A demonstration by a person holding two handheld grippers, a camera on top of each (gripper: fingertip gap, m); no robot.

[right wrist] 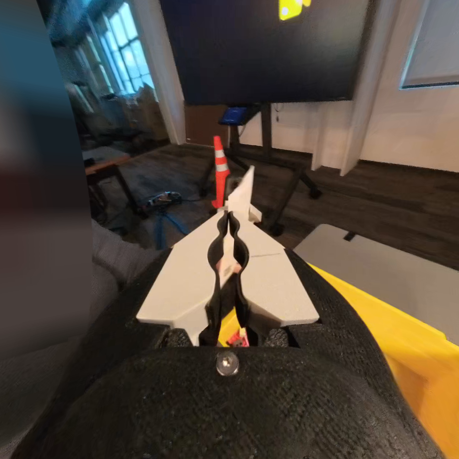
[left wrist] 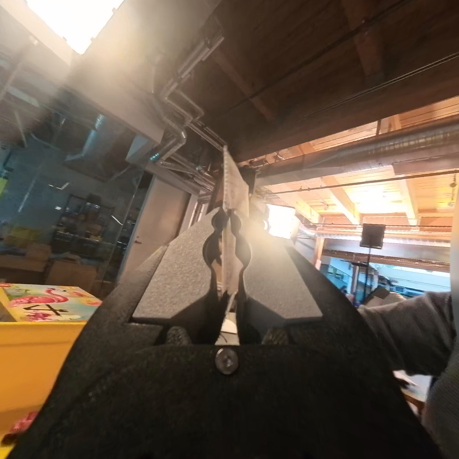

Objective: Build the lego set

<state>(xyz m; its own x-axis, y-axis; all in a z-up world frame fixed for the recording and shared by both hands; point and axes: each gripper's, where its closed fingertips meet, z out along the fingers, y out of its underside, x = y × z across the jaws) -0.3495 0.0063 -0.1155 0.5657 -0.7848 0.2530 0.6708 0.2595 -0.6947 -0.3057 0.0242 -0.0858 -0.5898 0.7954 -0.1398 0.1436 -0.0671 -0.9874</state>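
Note:
My left gripper [left wrist: 227, 213] is shut on a thin, flat pale packet [left wrist: 232, 183] with a serrated edge. The packet is seen edge-on, runs down between the pads and sticks out past the fingertips, raised toward the ceiling. My right gripper [right wrist: 228, 214] is shut on a thin white packet [right wrist: 242, 191] that pokes out beyond its fingertips. More of that packet shows between the pads lower down. Both are held in the air, above a yellow bin [right wrist: 407, 347].
The yellow bin [left wrist: 32, 347] also shows at the lower left of the left wrist view, with a flamingo-patterned box [left wrist: 49, 303] in it. A grey sleeve [left wrist: 417, 330] is at the right. An orange cone [right wrist: 219, 171], a dark screen on a stand [right wrist: 268, 49] and a grey tabletop [right wrist: 377, 263] lie ahead. There is about 6 centimeters between the tips of the two grippers.

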